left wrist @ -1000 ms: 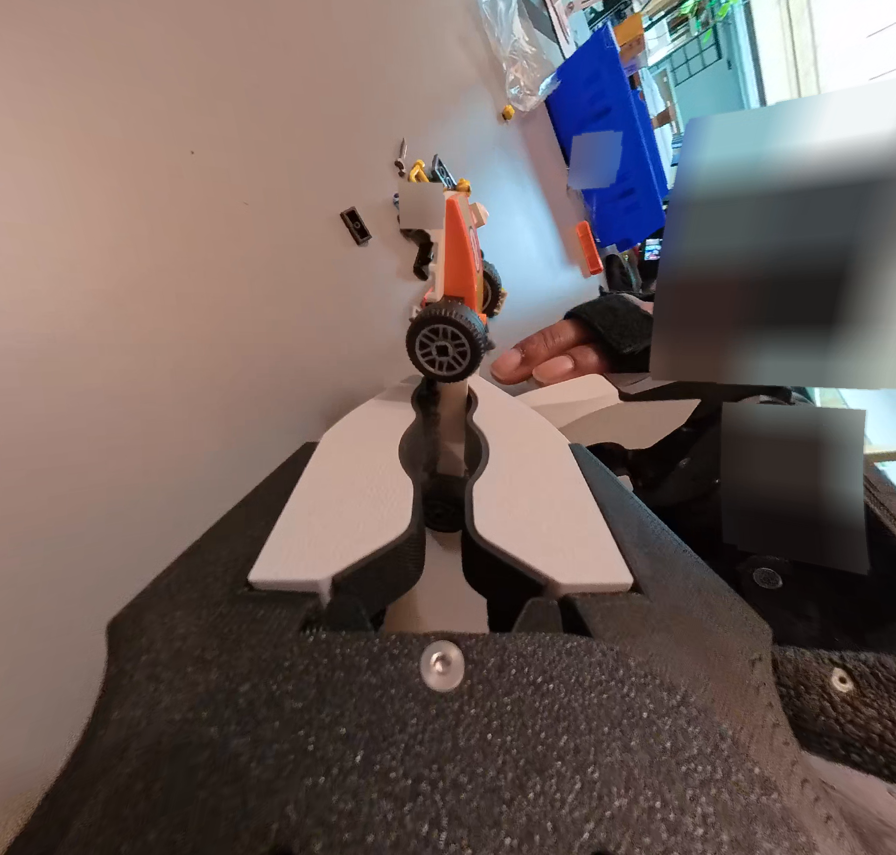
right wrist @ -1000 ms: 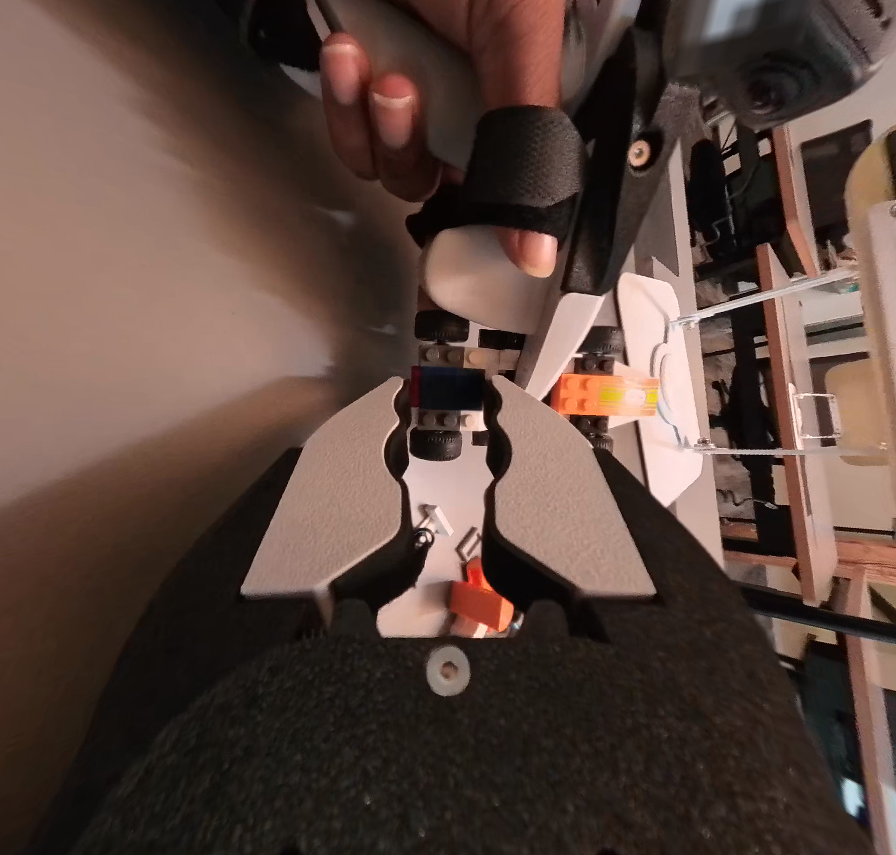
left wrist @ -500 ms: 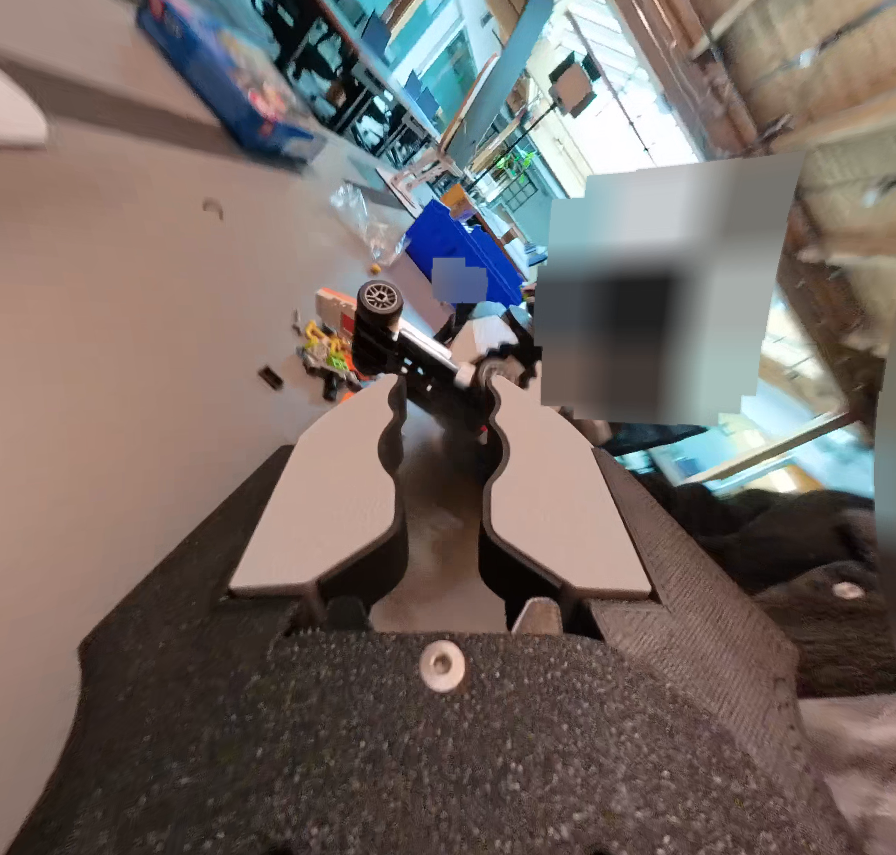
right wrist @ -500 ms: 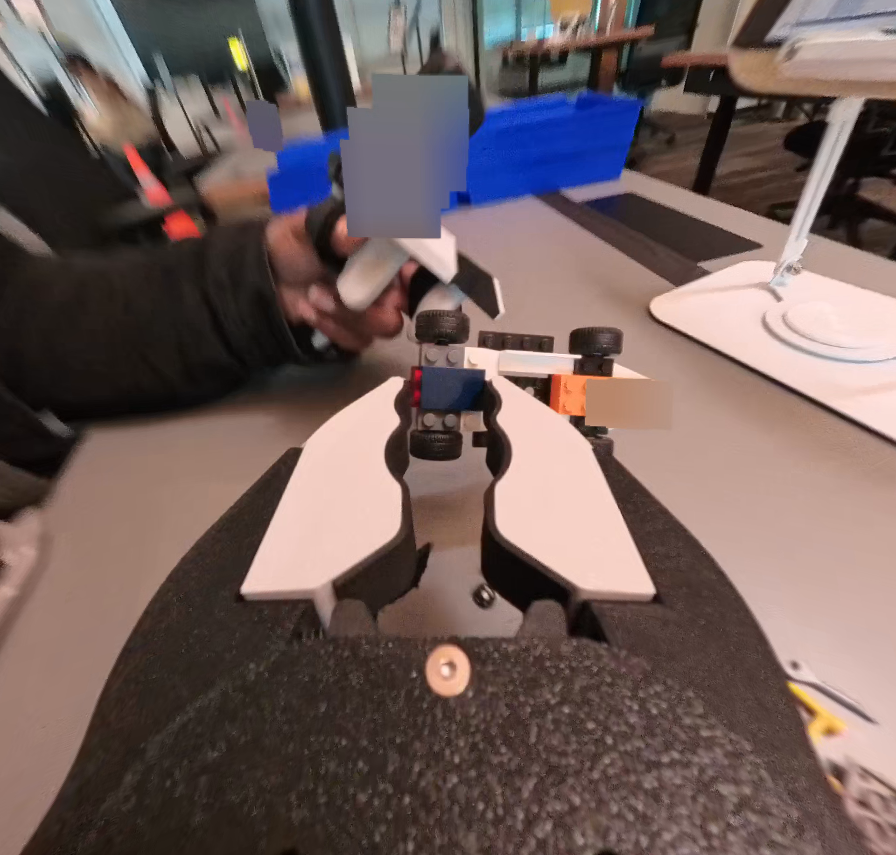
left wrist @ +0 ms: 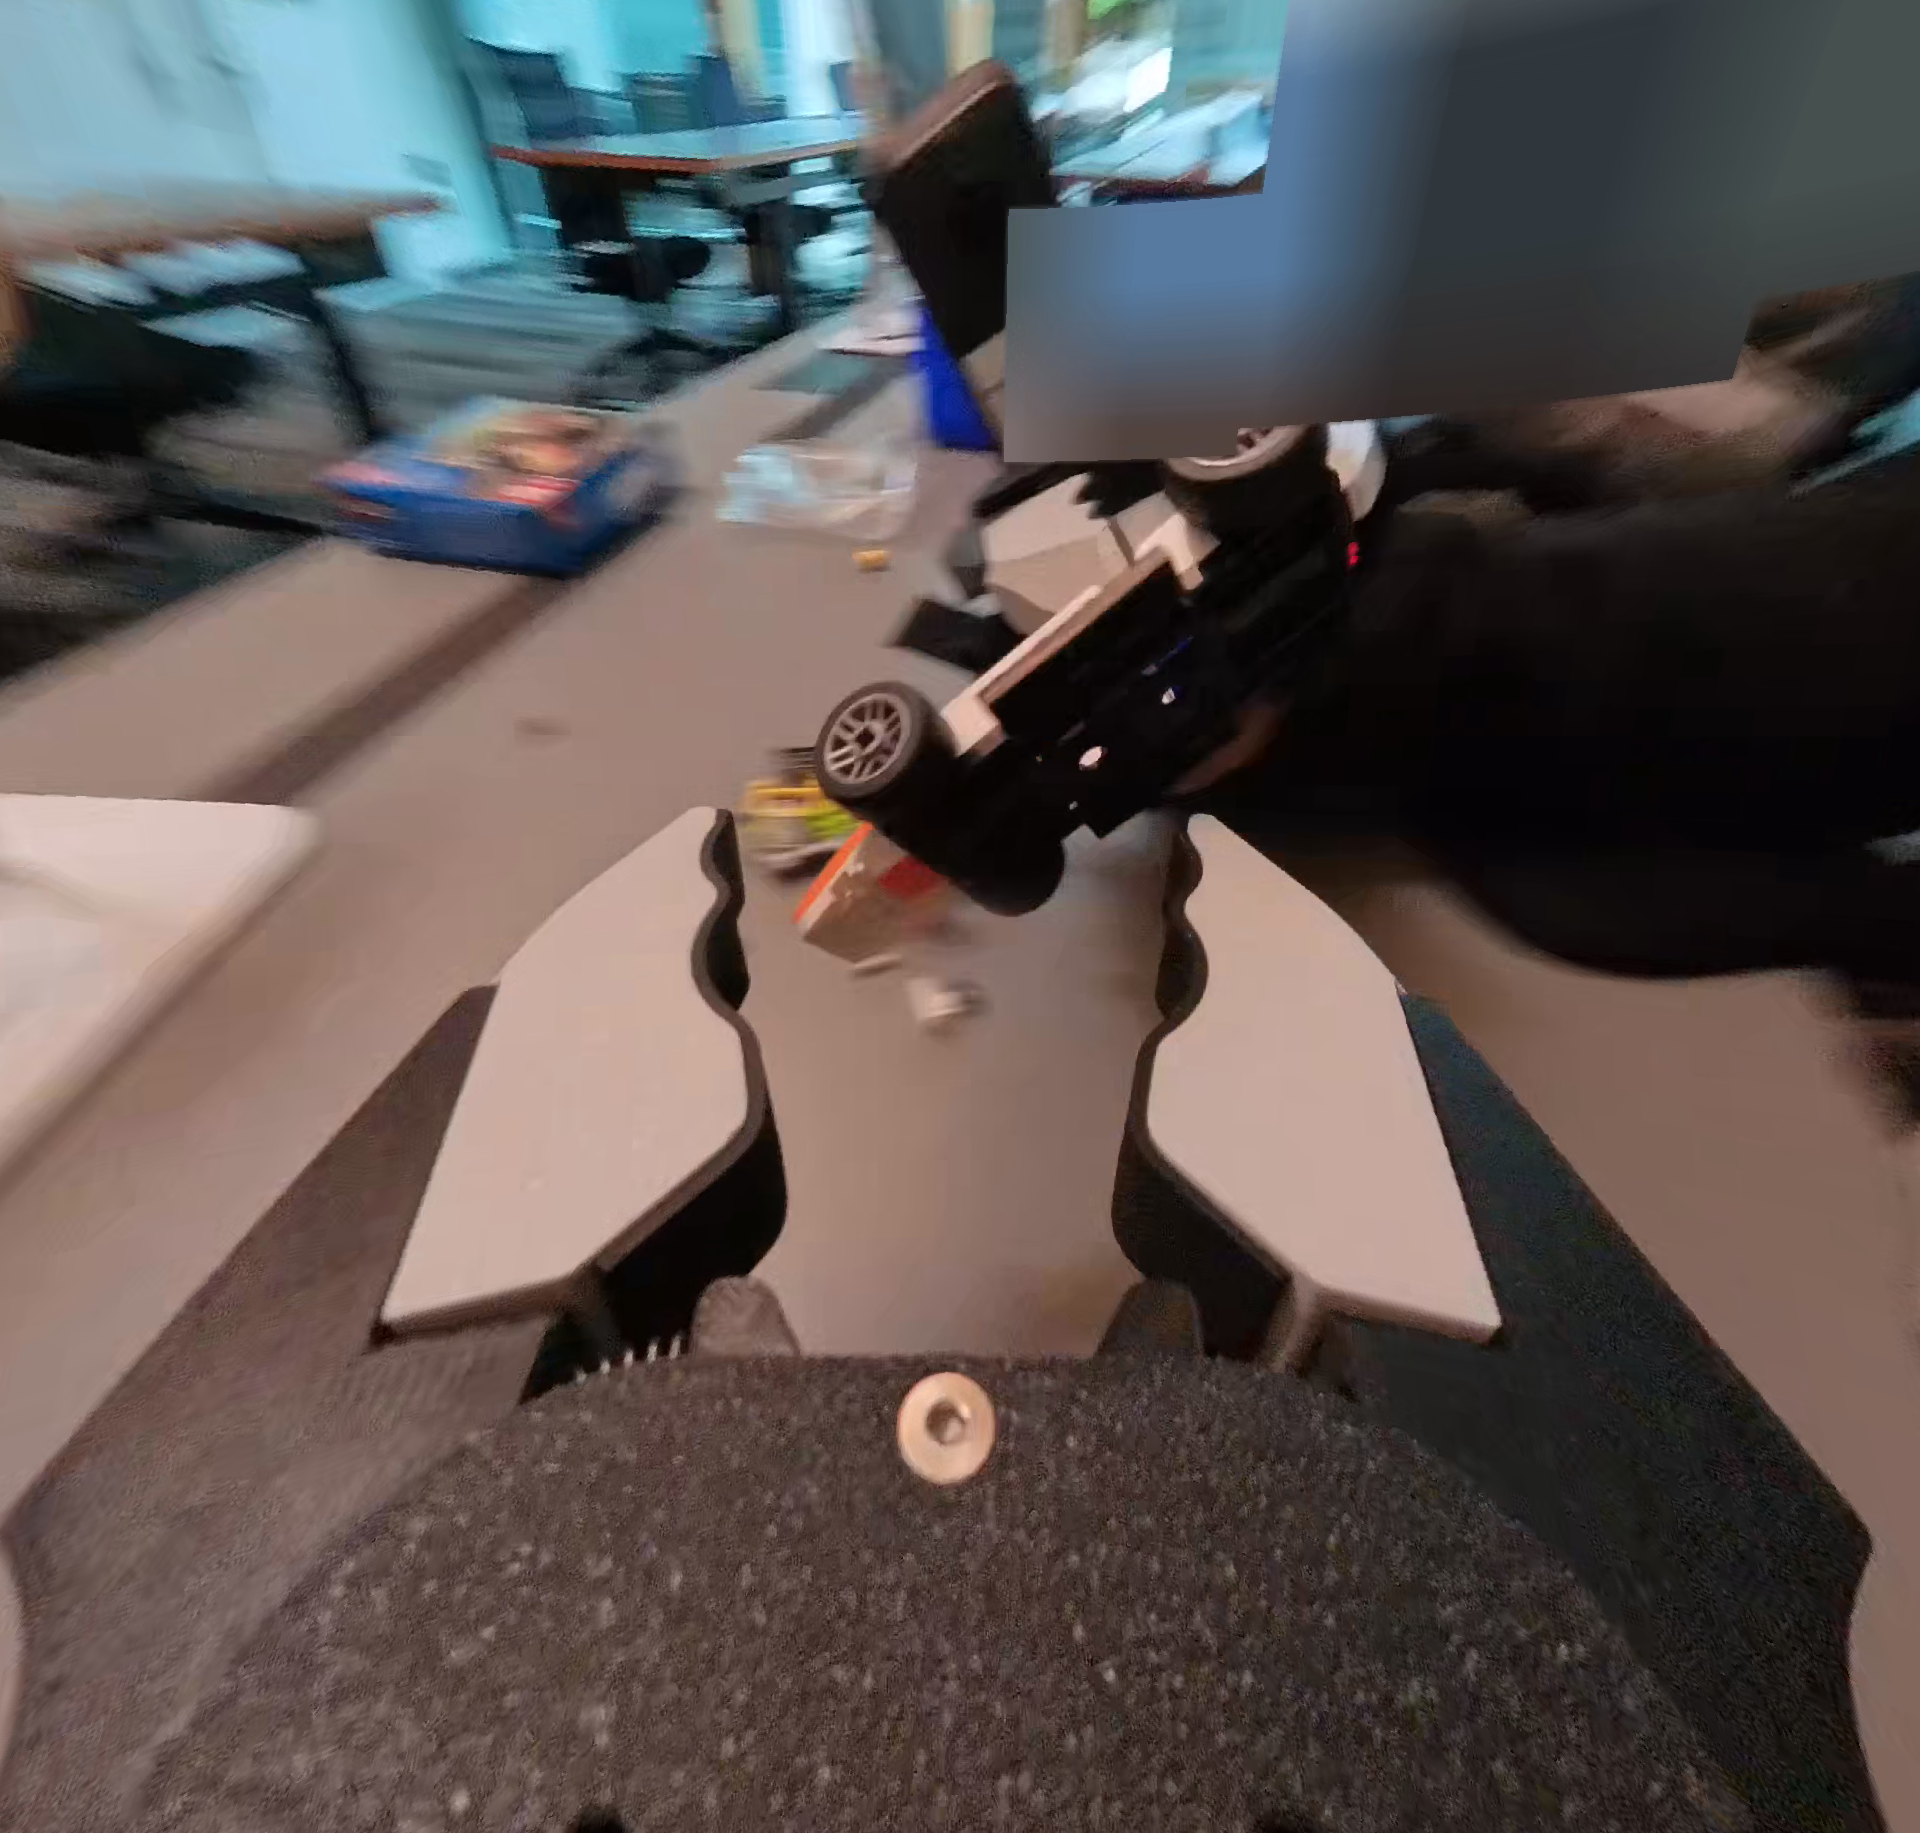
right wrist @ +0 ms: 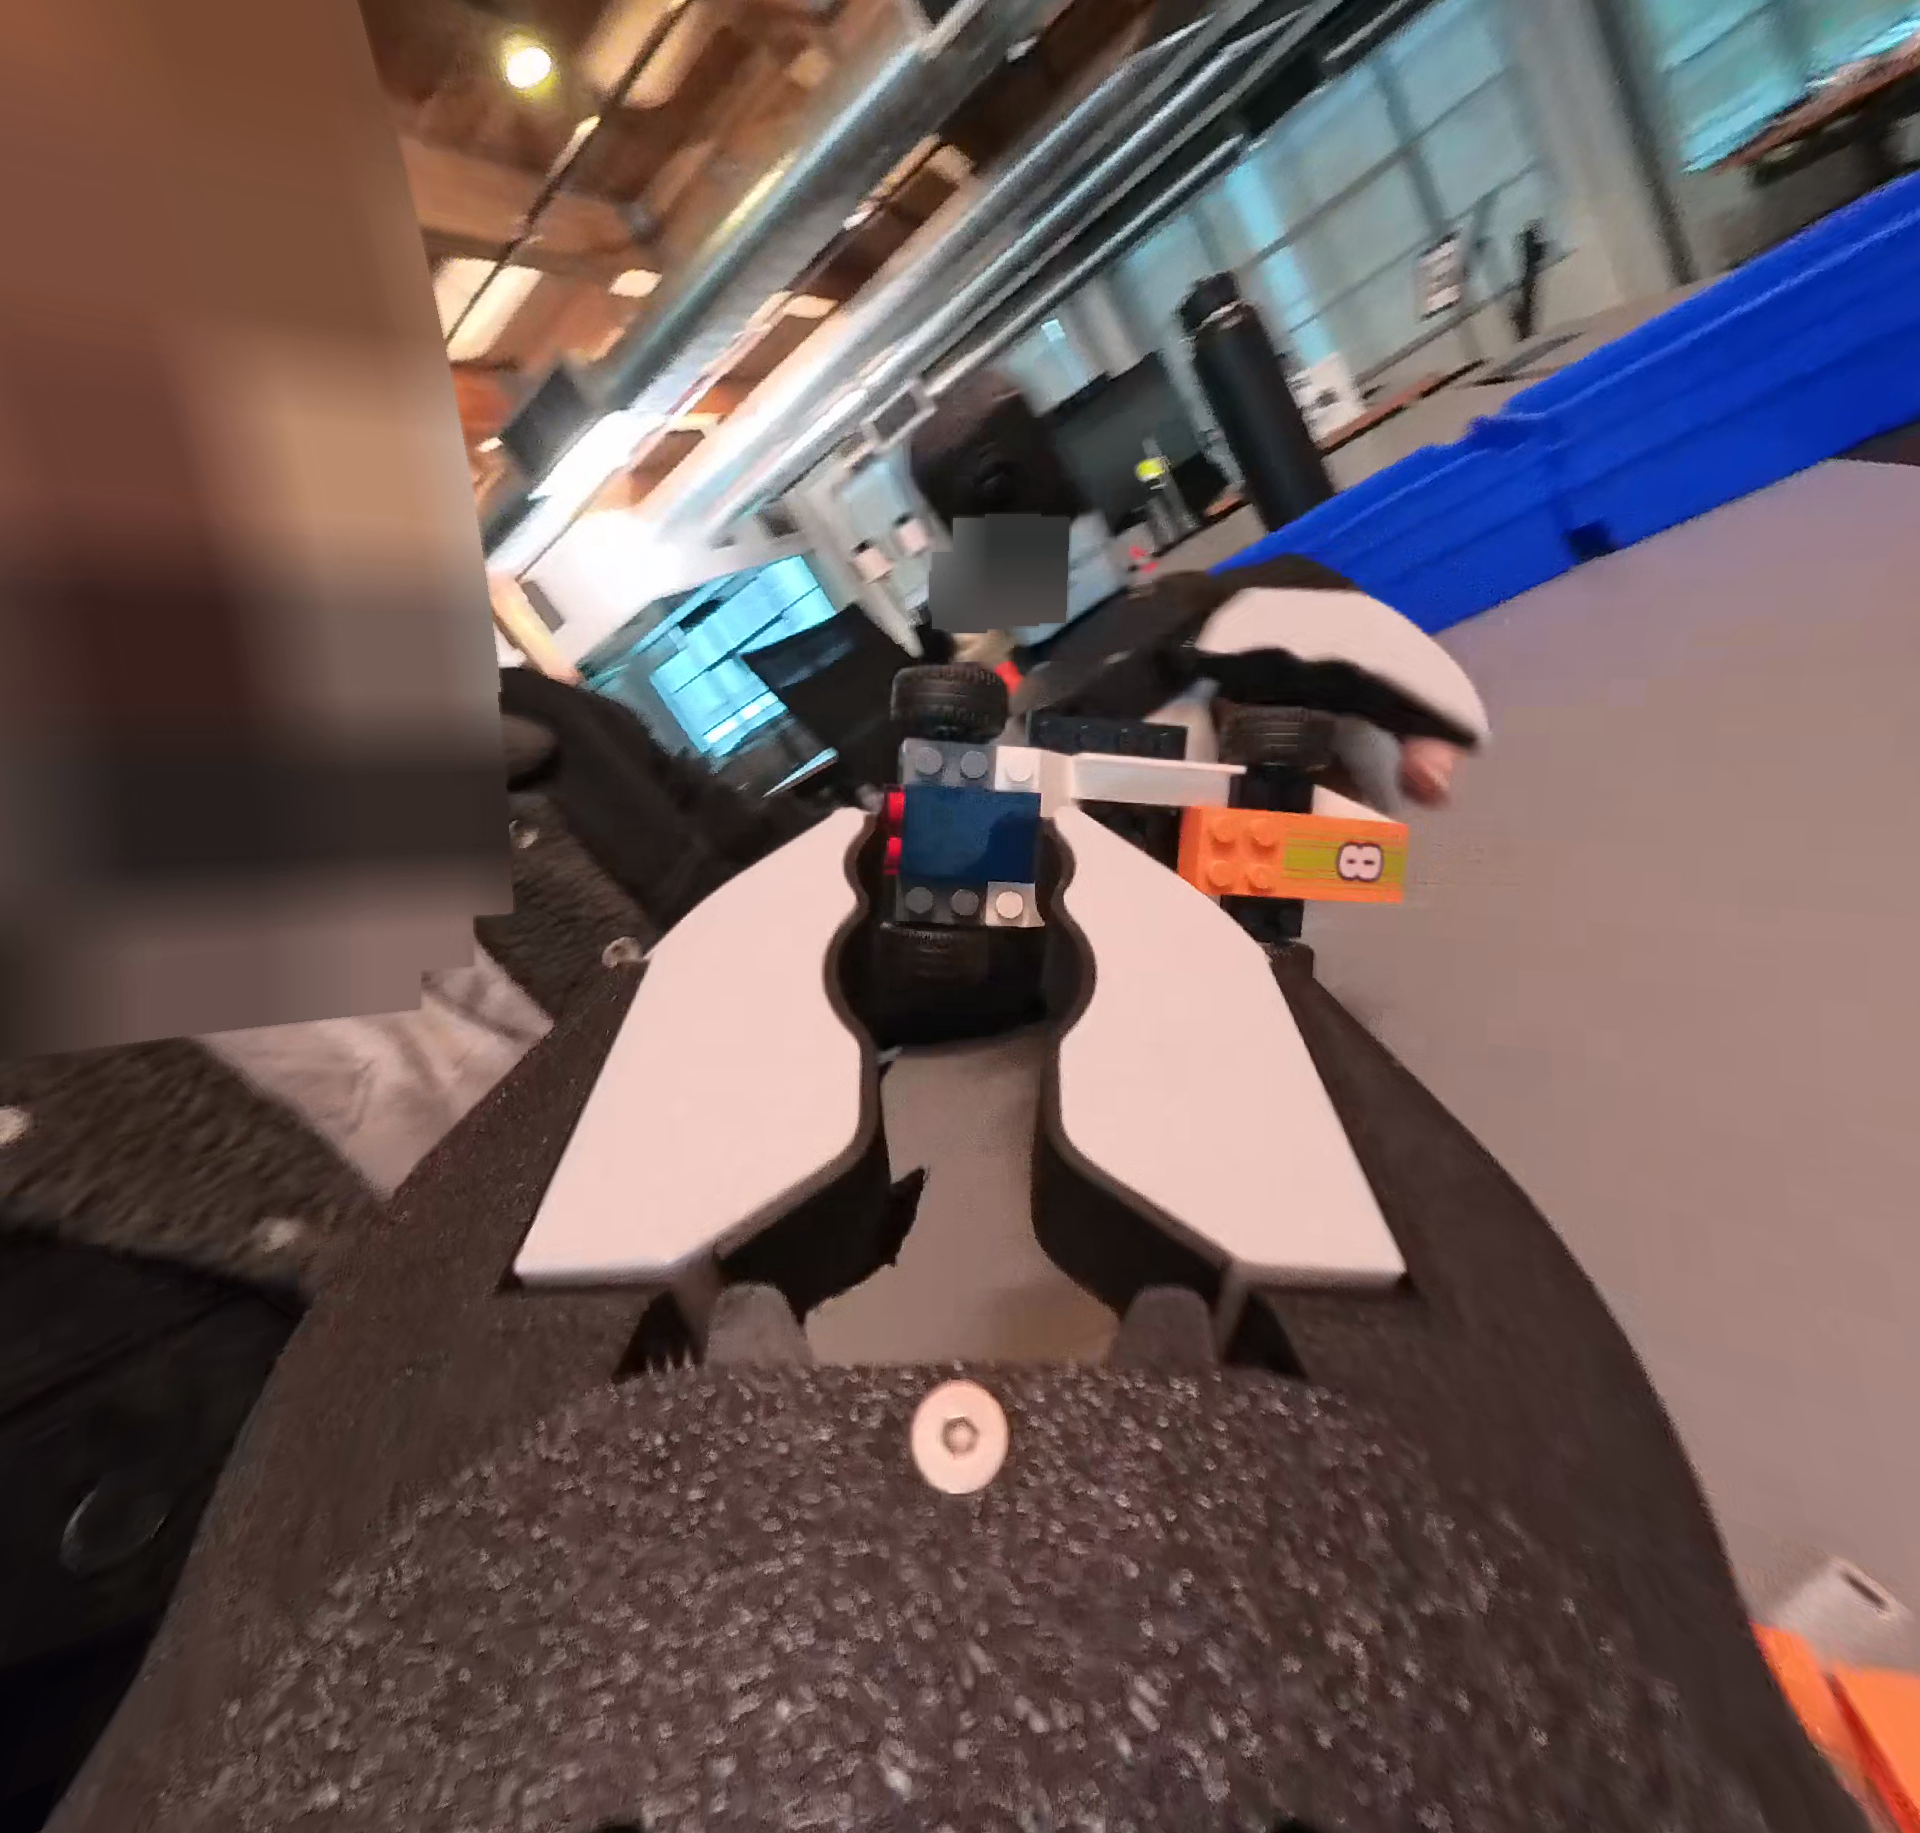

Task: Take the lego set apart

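Black-and-white lego car is clamped in the right tongs; left tongs gape empty, seemingly above loose pieces.

loose lego pieces ahead, bare table left

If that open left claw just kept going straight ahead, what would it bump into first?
Probably the front wheel of the lego car held up by the right gripper; loose bricks lie on the table below. Depth is unclear.

Each wrist view looks forward along its own fingers, close over the table; both share the lego car
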Tool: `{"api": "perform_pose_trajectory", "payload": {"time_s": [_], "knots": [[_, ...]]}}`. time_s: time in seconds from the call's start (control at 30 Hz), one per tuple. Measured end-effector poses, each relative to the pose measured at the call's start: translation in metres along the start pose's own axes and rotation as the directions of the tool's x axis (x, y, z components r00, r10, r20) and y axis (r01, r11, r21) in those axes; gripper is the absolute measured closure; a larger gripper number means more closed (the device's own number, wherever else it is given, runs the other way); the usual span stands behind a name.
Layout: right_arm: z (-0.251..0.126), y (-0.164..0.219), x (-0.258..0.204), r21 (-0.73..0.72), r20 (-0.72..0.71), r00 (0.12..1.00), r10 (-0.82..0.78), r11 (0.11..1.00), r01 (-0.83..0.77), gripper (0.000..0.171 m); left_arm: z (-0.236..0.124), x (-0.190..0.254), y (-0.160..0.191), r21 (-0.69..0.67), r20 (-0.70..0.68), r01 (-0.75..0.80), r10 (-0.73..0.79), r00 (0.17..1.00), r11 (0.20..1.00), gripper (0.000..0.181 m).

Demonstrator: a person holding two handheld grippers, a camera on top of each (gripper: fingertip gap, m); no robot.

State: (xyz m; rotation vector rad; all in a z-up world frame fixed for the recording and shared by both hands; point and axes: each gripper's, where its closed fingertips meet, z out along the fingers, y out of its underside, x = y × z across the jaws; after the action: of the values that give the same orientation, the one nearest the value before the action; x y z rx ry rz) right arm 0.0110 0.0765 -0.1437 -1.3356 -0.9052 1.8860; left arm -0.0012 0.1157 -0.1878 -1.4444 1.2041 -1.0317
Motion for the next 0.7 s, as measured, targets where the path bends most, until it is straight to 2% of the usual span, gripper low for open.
{"api": "perform_pose_trajectory", "payload": {"time_s": [0.07, 0.13, 0.2, 0.27, 0.33, 0.37, 0.4, 0.43, 0.53, 0.63, 0.7], "knots": [[-0.001, 0.004, -0.019, -0.017, 0.122, 0.992, -0.012, 1.0, 0.014, 0.143, -0.004, 0.018, -0.005, 0.066, -0.218, 0.198, -0.18, 0.959, 0.978, 0.112], [-0.001, 0.004, -0.035, -0.005, 0.21, 0.977, -0.03, 0.999, 0.031, 0.143, -0.009, 0.03, -0.015, 0.106, -0.381, 0.339, -0.276, 0.882, 0.935, 0.118], [0.0, 0.006, -0.047, -0.015, 0.278, 0.96, -0.036, 0.999, 0.042, 0.143, -0.012, 0.047, -0.025, 0.128, -0.484, 0.372, -0.27, 0.833, 0.919, 0.122], [0.002, 0.01, -0.052, -0.023, 0.31, 0.95, -0.034, 0.999, 0.043, 0.143, -0.011, 0.061, -0.029, 0.138, -0.528, 0.357, -0.236, 0.816, 0.924, 0.127], [0.004, 0.011, -0.05, -0.023, 0.313, 0.949, -0.023, 0.999, 0.032, 0.143, -0.01, 0.071, -0.03, 0.131, -0.568, 0.356, -0.224, 0.792, 0.925, 0.152], [0.004, 0.01, -0.048, -0.019, 0.31, 0.95, -0.019, 0.999, 0.026, 0.143, -0.012, 0.074, -0.032, 0.138, -0.586, 0.356, -0.213, 0.781, 0.924, 0.157], [0.001, 0.007, -0.046, -0.001, 0.297, 0.955, -0.021, 1.0, 0.022, 0.144, -0.014, 0.072, -0.033, 0.146, -0.592, 0.366, -0.215, 0.777, 0.919, 0.161], [-0.003, 0.001, -0.04, 0.033, 0.263, 0.964, -0.032, 0.999, 0.025, 0.152, -0.015, 0.066, -0.036, 0.153, -0.578, 0.392, -0.239, 0.78, 0.907, 0.164], [-0.019, -0.01, -0.01, 0.09, 0.062, 0.995, -0.072, 0.994, 0.066, 0.164, -0.017, 0.042, -0.033, 0.123, -0.51, 0.449, -0.332, 0.793, 0.885, 0.164], [-0.026, -0.012, 0.012, 0.051, -0.127, 0.983, -0.133, 0.989, 0.14, 0.158, -0.017, 0.023, -0.02, 0.082, -0.388, 0.405, -0.345, 0.855, 0.911, 0.164], [-0.026, -0.008, 0.028, -0.044, -0.269, 0.937, -0.223, 0.975, 0.22, 0.157, -0.014, 0.009, -0.008, 0.034, -0.276, 0.358, -0.335, 0.901, 0.933, 0.164]]}}
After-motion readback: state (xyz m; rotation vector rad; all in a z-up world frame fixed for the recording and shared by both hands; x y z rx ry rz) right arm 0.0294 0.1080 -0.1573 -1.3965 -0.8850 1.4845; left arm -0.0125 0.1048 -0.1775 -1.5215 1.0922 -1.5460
